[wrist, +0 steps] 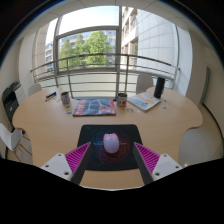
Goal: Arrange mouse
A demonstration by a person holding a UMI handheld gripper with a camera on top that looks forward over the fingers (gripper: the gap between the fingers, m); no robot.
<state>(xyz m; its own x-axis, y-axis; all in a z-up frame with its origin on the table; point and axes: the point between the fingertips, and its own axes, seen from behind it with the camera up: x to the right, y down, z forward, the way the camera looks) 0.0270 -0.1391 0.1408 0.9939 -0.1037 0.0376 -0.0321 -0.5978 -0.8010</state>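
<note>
Mouse (110, 144) sits near the middle of a black mouse mat (111, 139), a small pale rounded body resting on its own on that dark surface, roughly square to the mat's edges as far as can be told. The gripper (112, 157) hovers just short of it with the two fingers spread wide; the magenta pads (77, 156) stand off to either side, well clear of the mouse, so the tongs hold nothing. The mat lies on a round wooden table (50, 125); beyond it are a colourful magazine (94, 106), a dark cup (122, 100), a can-like cylinder (66, 99) and a light-coloured book (145, 101), with a balcony railing and trees past the window. Judging from the layout, the mouse already lies on its mat, so the arranging looks either finished or not yet begun; these frames alone cannot settle which.
</note>
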